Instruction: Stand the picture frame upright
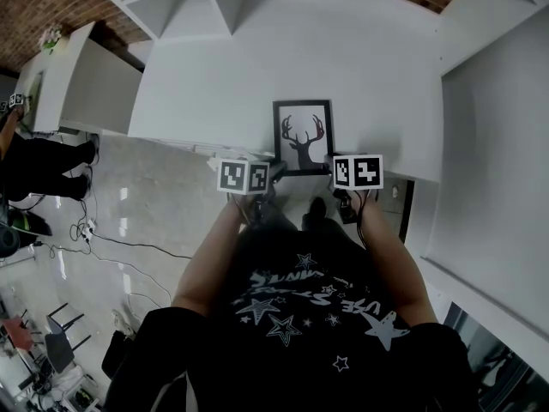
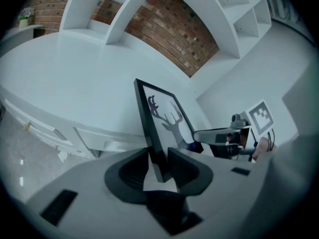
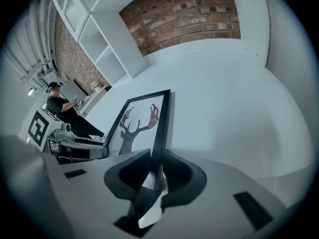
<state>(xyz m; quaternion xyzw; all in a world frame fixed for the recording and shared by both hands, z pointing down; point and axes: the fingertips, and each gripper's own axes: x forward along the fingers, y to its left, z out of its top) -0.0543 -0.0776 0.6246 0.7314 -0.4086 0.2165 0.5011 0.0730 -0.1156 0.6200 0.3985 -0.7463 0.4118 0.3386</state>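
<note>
A black picture frame (image 1: pixel 303 136) with a deer silhouette sits at the front edge of the white table (image 1: pixel 223 84), its print facing me. My left gripper (image 1: pixel 273 175) is shut on its lower left corner. In the left gripper view the frame's edge (image 2: pixel 149 128) runs up between the two dark pads of the left gripper (image 2: pixel 158 159). My right gripper (image 1: pixel 331 169) is shut on the lower right corner. In the right gripper view the frame (image 3: pixel 142 123) rises tilted out of the right gripper (image 3: pixel 156 161). Each gripper shows in the other's view: right gripper (image 2: pixel 219 135), left gripper (image 3: pixel 79 151).
White shelf units (image 1: pixel 176 3) stand against a brick wall (image 2: pixel 169 29) at the table's back. A white cabinet side (image 1: pixel 489 161) borders the right. A person in black (image 1: pixel 43 157) stands at the far left, near cables (image 1: pixel 103 239) on the floor.
</note>
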